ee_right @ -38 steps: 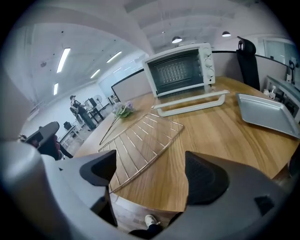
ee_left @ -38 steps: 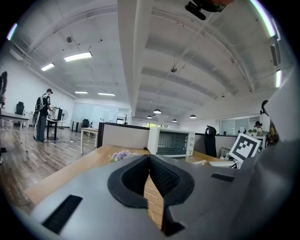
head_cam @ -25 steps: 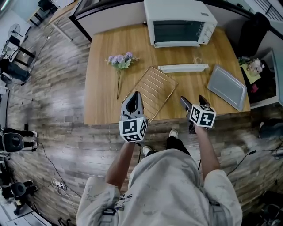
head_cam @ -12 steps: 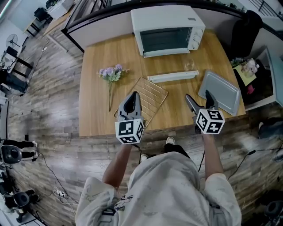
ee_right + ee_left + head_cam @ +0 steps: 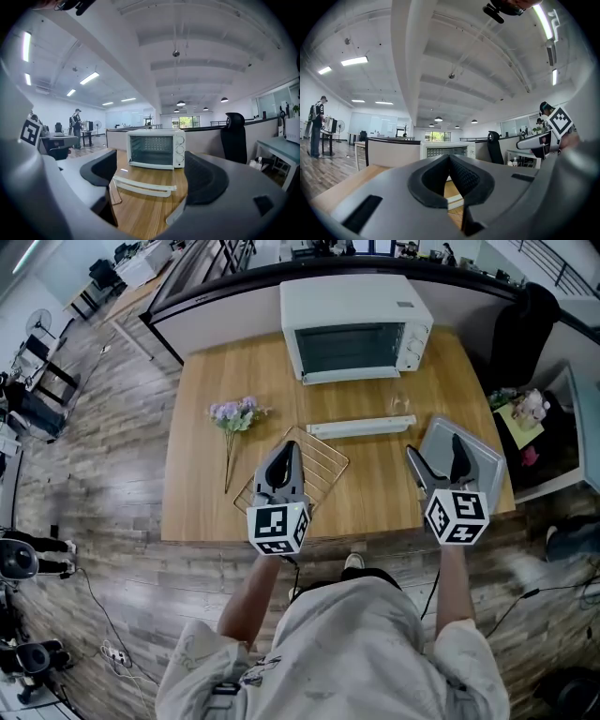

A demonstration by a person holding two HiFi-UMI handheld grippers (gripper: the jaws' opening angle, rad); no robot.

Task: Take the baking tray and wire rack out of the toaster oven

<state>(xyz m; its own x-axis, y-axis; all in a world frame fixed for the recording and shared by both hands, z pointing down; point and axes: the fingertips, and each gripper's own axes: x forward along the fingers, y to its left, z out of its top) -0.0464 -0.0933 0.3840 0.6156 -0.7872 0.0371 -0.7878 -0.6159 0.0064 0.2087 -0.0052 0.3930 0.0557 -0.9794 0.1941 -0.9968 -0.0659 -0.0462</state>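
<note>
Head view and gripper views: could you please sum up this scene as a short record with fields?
oven: far side of table, door down
tray: out, on table, right side, below right tongs
rack: out, on table, near front edge, below left tongs
flowers: left of rack
left tongs: shut, empty
right tongs: open, empty

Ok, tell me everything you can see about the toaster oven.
The toaster oven is a white box with three knobs down its right side, standing at the back of the wooden table. Its glass door is open, folded down flat toward the person, with a white handle along its front edge. The cavity looks empty. Only the table touches it.
</note>
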